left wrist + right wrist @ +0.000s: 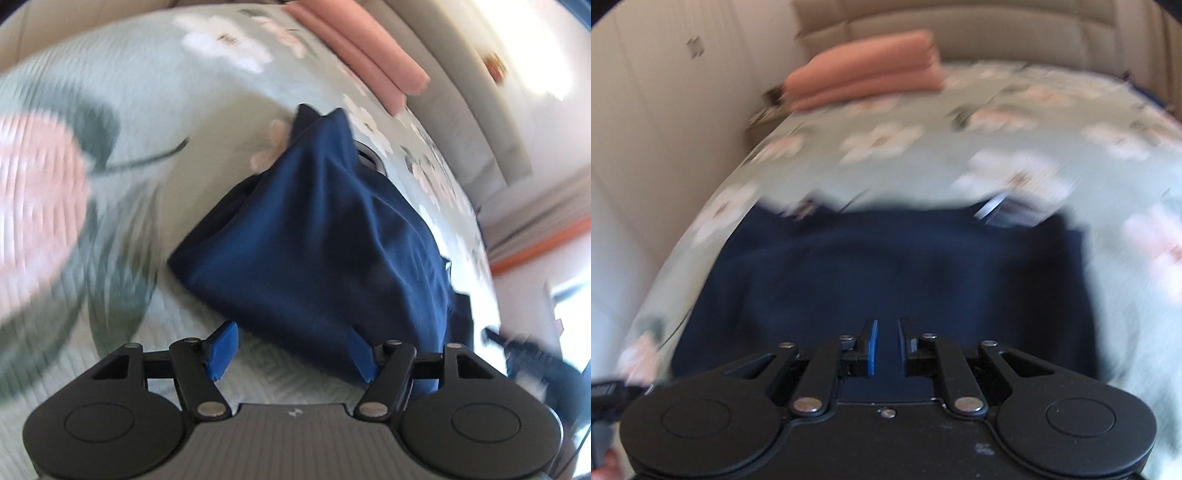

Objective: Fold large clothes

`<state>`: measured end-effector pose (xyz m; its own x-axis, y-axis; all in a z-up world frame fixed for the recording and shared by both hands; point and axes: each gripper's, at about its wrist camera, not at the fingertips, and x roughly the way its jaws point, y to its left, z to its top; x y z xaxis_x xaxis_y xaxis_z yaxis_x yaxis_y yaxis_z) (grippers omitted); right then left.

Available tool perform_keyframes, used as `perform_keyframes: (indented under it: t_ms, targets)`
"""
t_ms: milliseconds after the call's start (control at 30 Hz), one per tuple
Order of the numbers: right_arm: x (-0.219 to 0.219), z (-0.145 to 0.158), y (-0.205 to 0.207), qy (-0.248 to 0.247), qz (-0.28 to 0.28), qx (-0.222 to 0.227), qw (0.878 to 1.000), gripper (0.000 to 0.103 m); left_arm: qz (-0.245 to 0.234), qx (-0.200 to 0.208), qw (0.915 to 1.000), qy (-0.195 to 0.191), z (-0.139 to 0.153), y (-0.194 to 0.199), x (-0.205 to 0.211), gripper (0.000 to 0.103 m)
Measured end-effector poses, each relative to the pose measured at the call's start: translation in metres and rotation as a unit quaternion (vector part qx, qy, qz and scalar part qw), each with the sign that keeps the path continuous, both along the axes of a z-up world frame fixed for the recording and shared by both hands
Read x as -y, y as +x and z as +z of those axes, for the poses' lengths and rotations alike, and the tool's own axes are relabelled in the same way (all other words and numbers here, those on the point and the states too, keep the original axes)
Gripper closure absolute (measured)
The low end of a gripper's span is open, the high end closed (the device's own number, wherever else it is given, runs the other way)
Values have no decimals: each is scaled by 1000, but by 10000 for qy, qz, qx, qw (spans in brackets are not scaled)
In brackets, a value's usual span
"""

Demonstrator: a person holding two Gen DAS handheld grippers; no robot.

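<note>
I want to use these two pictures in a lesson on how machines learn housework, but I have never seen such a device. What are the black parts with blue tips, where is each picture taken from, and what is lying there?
Each picture comes from a camera mounted on a hand-held two-finger gripper, looking forward along its fingers; a person carries one in each hand. The black arms with blue pads are those fingers. In the left-hand view the left gripper is open, with the dark blue garment bunched up at its right pad. In the right-hand view the right gripper has a narrow gap between its pads, above the same cloth; blur hides whether it pinches it. The garment lies on a flowered bedspread, with folded pink cloth at the far end.
</note>
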<state>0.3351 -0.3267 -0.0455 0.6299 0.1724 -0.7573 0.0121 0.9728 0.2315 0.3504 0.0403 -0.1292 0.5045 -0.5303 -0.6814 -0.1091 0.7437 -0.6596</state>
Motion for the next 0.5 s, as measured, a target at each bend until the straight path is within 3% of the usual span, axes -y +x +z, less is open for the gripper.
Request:
perform_keyframes:
  t_ms: [133,333,433,500]
  targets:
    - [-41,-21,-17,225,211,-176,9994,92,263,2,9994,-214,-11,-2,-4,36]
    - [-72,-36,-26,-261,-79,359,9990,92,823,-23,9936,-769,-30,-9,-11,30]
    - [-76,-71,-14,-160,-198,-103,9996,93,898,89,9921,-867,-38,-3,-4,27]
    - [-73,-81,-18,-73,-330,52,9994,95,937,200,9914,-893,-41,4,4,26]
